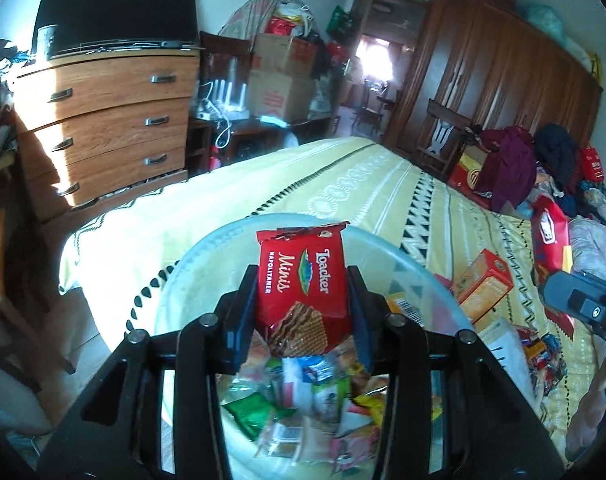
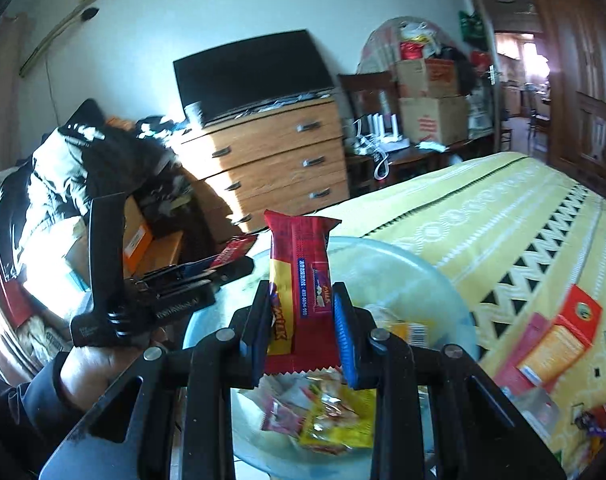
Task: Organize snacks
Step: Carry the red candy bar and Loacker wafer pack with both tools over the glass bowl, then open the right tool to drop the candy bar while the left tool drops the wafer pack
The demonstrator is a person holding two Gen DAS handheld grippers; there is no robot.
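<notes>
Bedroom clutter behind, both grippers hang over the bin [image 1: 191,264] on the bed [image 1: 383,184]. Left gripper [image 1: 303,280] pinches the wafer pack [image 1: 303,276], upright mid-frame; right gripper [image 2: 303,296] pinches the bar [image 2: 299,280], likewise upright. Bin lies directly below both, so neither is clearly nearer.

Snack pile [image 1: 303,408] crowds the clear tub [image 1: 207,248]; bedspread [image 1: 343,176] beyond lies open.
</notes>
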